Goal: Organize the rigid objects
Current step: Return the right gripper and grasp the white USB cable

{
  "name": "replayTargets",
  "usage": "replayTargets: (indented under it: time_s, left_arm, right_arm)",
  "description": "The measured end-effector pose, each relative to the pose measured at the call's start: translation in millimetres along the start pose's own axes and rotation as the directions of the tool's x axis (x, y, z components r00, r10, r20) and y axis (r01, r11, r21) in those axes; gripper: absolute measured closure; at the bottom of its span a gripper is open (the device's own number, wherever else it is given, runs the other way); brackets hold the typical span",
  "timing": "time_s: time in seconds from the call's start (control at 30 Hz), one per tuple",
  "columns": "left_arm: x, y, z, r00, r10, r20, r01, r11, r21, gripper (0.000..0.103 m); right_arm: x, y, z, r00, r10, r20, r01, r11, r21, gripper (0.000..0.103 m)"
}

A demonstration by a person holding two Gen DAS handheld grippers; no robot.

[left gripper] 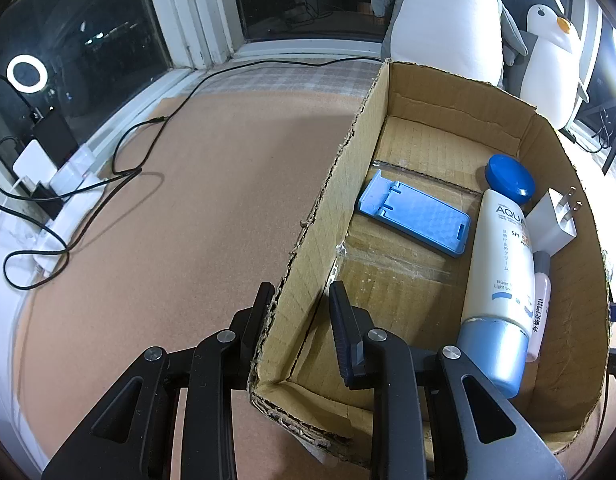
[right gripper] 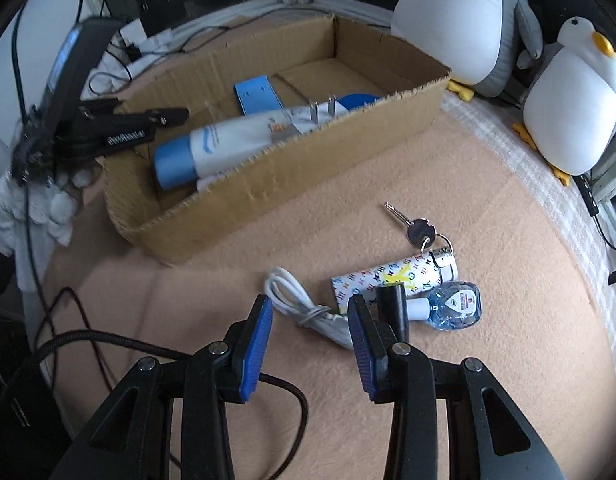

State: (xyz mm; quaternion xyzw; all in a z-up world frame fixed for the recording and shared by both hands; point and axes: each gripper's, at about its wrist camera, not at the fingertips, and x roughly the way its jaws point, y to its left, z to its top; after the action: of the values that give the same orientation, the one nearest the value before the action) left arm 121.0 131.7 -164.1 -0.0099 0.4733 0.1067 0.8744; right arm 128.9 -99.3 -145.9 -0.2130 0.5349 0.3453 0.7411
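Two plush penguins [right gripper: 571, 100] sit at the upper right of the right wrist view, and dark cables [left gripper: 120, 160] trail across the tan blanket [left gripper: 188, 220] at the left of the left wrist view. The cardboard box [left gripper: 391, 100] fills the right half of that view; the left gripper [left gripper: 300, 304] pinches its ragged left wall, one finger outside, one inside. Inside lie a blue phone stand [left gripper: 415, 216], a white sunscreen bottle [left gripper: 499, 264] with blue cap, a white charger plug [left gripper: 553, 226] and a slim pink tube [left gripper: 539, 304] against the right wall. In the right wrist view, the right gripper [right gripper: 309, 320] hangs spread over a coiled white cable [right gripper: 304, 304] at the centre, touching nothing. Just right lie a patterned lighter [right gripper: 391, 280], a key [right gripper: 411, 224] and a small clear sanitizer bottle [right gripper: 451, 304], partly hidden by the right finger.
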Motion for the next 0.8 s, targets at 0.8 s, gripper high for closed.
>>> replayTargets:
  time_s: [0.8]
  left_arm:
    - [0,2,-1,1.0,-0.013,-0.006,0.013,1.0,-0.011,0.078]
  right_arm:
    - [16,0,-2,0.998,-0.026,-0.065,0.024,0.999,-0.04,0.084]
